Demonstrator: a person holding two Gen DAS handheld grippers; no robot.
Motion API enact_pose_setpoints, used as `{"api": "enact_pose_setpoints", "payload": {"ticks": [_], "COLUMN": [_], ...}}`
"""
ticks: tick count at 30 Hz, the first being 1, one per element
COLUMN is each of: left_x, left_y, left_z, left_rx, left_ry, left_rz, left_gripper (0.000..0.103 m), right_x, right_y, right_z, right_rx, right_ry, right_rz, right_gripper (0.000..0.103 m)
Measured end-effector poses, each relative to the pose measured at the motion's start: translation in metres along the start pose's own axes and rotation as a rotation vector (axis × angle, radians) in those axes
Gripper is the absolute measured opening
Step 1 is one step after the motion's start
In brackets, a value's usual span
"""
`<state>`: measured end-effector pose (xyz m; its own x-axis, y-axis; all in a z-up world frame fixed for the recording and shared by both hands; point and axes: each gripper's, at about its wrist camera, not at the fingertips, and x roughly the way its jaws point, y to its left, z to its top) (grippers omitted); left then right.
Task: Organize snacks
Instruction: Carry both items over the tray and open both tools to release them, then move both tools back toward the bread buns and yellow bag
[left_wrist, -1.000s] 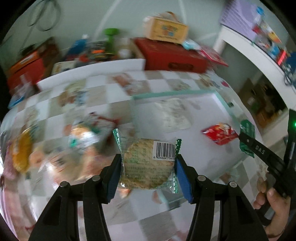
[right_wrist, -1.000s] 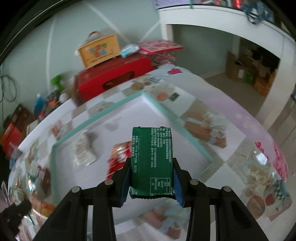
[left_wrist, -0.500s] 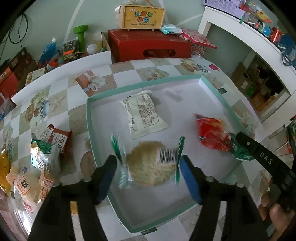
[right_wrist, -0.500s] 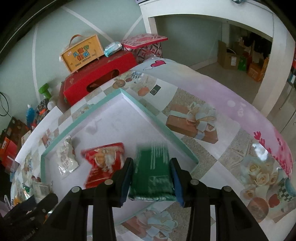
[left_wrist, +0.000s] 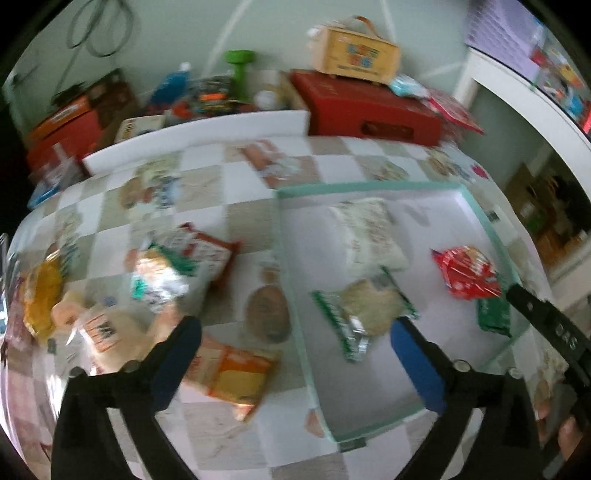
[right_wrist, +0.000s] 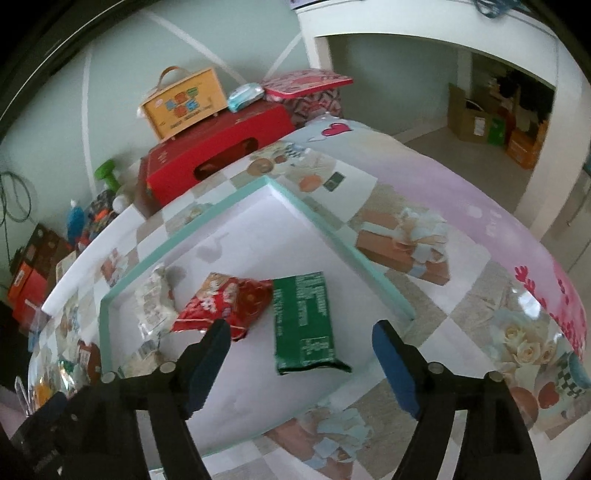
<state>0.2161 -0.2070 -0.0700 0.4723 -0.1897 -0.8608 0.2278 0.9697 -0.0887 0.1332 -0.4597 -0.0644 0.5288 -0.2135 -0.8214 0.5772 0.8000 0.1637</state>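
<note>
A shallow white tray with a teal rim (left_wrist: 369, 186) (right_wrist: 332, 236) sits on the patterned tablecloth. In it lie a white packet (left_wrist: 369, 236), a red packet (right_wrist: 225, 302), a round cracker packet with green ends (left_wrist: 369, 310) and a dark green packet (right_wrist: 303, 321). My left gripper (left_wrist: 293, 332) hovers over the tray's left rim, its jaws opening wide, and the cracker packet lies loose by its right finger. My right gripper (right_wrist: 301, 332) has its jaws opening above the green packet, which rests flat on the tray floor untouched.
Several loose snack packets (left_wrist: 166, 273) lie heaped on the cloth left of the tray, one of them orange (left_wrist: 232, 376). A red box (right_wrist: 218, 162) with a yellow handled box (right_wrist: 184, 103) on it stands behind. The table edge drops off on the right.
Both grippers opened and let go: the cracker packet and the green packet now lie in the tray. The left view has swung towards the snack pile.
</note>
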Motion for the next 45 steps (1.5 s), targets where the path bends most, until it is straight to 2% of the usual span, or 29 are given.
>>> {"api": "enact_pose_setpoints", "payload": {"ticks": [4, 9, 16, 25, 29, 38, 45], "left_x": [-0.003, -0.01, -0.021, -0.029, -0.032, -0.041, -0.049], "left_y": [0.021, 0.04, 0.068, 0.11, 0.126, 0.163, 0.187], "left_z": [-0.003, -0.01, -0.023, -0.035, -0.037, -0.039, -0.04], "left_rx": [-0.06, -0.104, -0.145, -0.195, -0.215, -0.269, -0.291], "left_ry": [-0.02, -0.054, -0.103, -0.135, -0.141, -0.141, -0.171], "left_rz": [0.031, 0.036, 0.052, 0.112, 0.117, 0.073, 0.094], "left_gripper": [0.103, 0.103, 0.103, 0.103, 0.103, 0.103, 0.103], "right_x": [0.001, -0.001, -0.007, -0.01, -0.013, -0.008, -0.021], "right_y": [0.011, 0.023, 0.036, 0.061, 0.079, 0.119, 0.158], "right_z": [-0.002, -0.004, -0.007, -0.016, -0.022, -0.038, -0.052], "right_rx": [-0.03, -0.071, -0.062, -0.089, -0.149, -0.239, -0.326], "right_ry": [0.003, -0.011, -0.044, -0.059, -0.086, -0.026, -0.071], "right_rz": [0.006, 0.019, 0.077, 0.151, 0.156, 0.243, 0.281], "right_gripper": [0.103, 0.103, 0.103, 0.103, 0.103, 0.103, 0.103]}}
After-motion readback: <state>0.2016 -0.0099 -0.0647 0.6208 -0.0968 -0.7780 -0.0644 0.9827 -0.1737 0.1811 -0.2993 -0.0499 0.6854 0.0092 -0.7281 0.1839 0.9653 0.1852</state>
